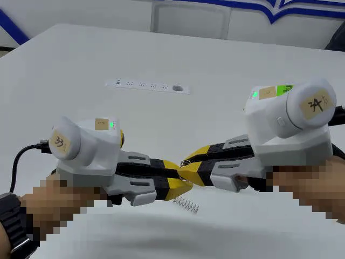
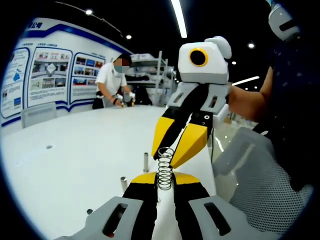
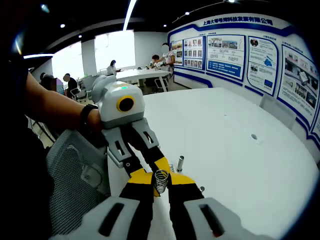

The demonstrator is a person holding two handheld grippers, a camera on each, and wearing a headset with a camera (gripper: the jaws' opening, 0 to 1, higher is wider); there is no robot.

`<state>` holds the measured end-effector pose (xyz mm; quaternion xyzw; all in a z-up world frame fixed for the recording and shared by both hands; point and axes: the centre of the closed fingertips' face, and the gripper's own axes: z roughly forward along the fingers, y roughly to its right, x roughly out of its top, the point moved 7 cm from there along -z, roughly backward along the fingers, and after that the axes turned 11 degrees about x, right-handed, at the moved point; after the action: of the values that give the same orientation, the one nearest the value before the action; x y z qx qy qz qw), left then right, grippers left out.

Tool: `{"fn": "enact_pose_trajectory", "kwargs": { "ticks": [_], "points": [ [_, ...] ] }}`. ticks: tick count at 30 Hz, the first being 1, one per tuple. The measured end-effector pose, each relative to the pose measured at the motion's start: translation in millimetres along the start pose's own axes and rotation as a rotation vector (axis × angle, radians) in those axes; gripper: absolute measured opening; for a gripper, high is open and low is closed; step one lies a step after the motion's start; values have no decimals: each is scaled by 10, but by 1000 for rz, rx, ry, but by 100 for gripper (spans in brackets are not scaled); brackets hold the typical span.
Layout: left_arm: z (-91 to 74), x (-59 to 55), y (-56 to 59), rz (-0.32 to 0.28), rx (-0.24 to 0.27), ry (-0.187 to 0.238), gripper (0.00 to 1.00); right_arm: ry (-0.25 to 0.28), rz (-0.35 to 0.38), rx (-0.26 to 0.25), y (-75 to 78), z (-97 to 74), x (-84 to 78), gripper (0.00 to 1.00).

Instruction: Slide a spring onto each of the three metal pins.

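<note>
The black-and-yellow left gripper (image 2: 165, 180) was clamped on a small silver coil spring (image 2: 165, 167) standing up between its tips. The matching right gripper (image 3: 160, 184) was pinching the same spring's other end, nose to nose. A second loose coil spring (image 1: 186, 204) lay on the white table (image 1: 81, 65) right under them, and a short upright metal pin (image 2: 146, 162) stood just past the tips, another pin (image 2: 123, 184) near it.

Left gripper (image 1: 183, 187) and right gripper (image 1: 187, 166) meet tip-to-tip, jaws closed.
</note>
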<state>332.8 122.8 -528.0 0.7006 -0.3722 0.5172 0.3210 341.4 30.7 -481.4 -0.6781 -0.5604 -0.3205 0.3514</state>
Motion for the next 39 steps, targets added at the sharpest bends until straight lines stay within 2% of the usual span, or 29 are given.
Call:
{"fn": "enact_pose_trajectory", "kwargs": {
  "ticks": [14,18,29,39],
  "points": [
    [8,-29,-7,16,1,-10,13,-17,0,0,-2,-25,-52,11],
    [1,-34,-14,21,13,-13,22,-17,1,-8,23,-50,-48,11],
    [-148,-85,-54,5,28,-21,32,-33,14,-66,149,-252,-116,11],
    [-369,-174,-111,-13,78,-24,41,-28,32,-145,322,-509,-161,11]
  ]
}}
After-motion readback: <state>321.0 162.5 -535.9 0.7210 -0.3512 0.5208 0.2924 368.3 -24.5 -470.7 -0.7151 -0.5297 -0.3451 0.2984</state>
